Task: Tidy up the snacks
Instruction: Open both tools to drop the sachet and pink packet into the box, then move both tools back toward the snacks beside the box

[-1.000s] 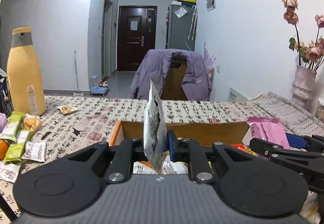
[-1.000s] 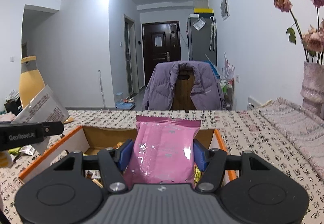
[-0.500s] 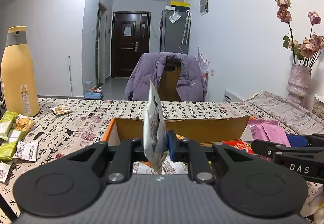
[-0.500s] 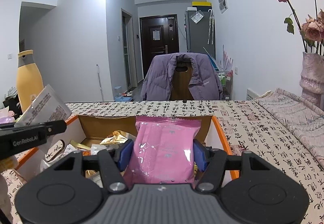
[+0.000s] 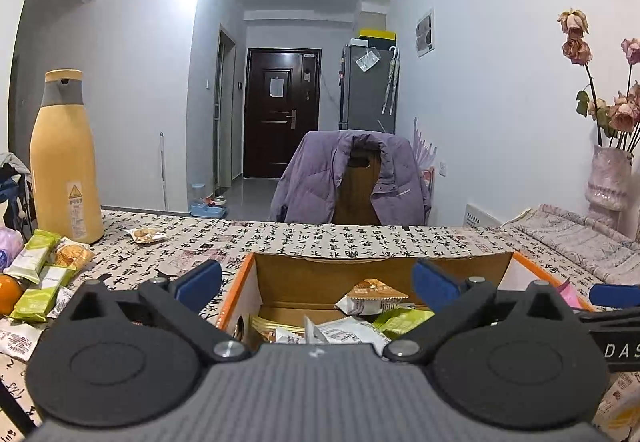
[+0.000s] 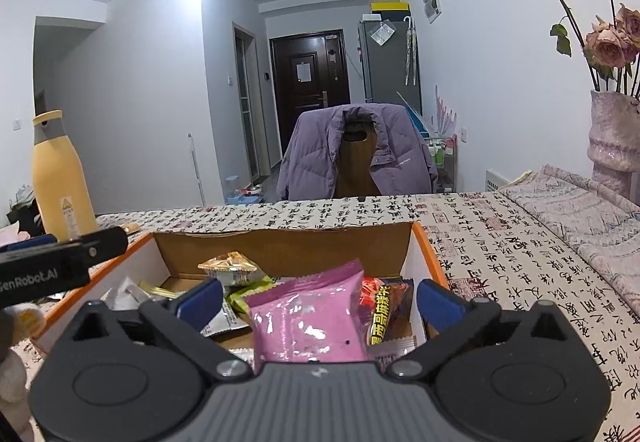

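Both packets dropped since the earlier frame; jaws have just been opening, nothing gripped.
Left gripper (image 5: 316, 278) and right gripper (image 6: 318, 296) were spread over the box (image 6: 426, 242); pink packet (image 6: 312, 318) lay inside it. Loose snacks (image 5: 38, 282) left of the box judged next.

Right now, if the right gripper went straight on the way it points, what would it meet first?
Most likely the pink snack bag, which sits between the open right gripper, its pads clear of it. Past the bag lie other snacks, then the far wall of the cardboard box. Depth is hard to judge.
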Available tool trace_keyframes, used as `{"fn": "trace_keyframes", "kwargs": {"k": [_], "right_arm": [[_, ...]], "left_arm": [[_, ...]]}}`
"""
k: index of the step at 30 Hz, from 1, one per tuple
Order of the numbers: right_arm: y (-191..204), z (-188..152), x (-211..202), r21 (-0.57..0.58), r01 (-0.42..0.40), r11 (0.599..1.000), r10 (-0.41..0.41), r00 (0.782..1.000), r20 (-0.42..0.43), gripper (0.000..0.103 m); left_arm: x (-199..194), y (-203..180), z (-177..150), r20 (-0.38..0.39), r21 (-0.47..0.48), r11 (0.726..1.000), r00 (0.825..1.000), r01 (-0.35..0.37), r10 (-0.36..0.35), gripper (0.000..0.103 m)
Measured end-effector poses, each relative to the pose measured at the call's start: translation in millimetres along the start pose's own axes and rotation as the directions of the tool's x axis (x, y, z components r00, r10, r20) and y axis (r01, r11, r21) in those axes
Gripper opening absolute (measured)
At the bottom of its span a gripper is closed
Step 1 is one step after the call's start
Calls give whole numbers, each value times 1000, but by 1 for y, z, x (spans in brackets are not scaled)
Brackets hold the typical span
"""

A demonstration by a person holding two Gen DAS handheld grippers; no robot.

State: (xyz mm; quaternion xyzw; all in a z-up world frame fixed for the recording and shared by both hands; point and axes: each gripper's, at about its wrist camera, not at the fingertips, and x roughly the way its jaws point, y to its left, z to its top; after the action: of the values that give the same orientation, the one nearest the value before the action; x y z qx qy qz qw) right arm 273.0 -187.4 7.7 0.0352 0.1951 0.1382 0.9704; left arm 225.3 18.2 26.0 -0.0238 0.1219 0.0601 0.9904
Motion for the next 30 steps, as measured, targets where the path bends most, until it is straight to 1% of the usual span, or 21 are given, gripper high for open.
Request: {"fn": "trace_keyframes", "kwargs": {"k": [11,14,16,19,25,30], "right_arm": [[4,5,-10,-6,8,1000,-8,1000,20,103],[7,9,-20,-12,12,1000,-12,1000,26,103],[10,10,-26,-20,18,1000,-17,999,27,103],[13,10,-39,-23,14,1000,-13,999,35,103],[16,2,-64,-19,1,1000,0,1000,31,103],[20,-11,-86,-32,-4,999,5,1000,19,103]], "left_arm": [[-19,-2,15,50,-12,1000,999,7,-6,103],[-27,-3,23,36,-13,1000,999,17,-16,103],[-35,-1,27,37,-27,999,999,28,-27,103],[-49,1,30,41,-19,999,999,33,-32,103],[-77,7,28,40,-5,1000,999,22,-22,103],[-100,13,18,21,3,1000,1000,14,-14,103]]}}
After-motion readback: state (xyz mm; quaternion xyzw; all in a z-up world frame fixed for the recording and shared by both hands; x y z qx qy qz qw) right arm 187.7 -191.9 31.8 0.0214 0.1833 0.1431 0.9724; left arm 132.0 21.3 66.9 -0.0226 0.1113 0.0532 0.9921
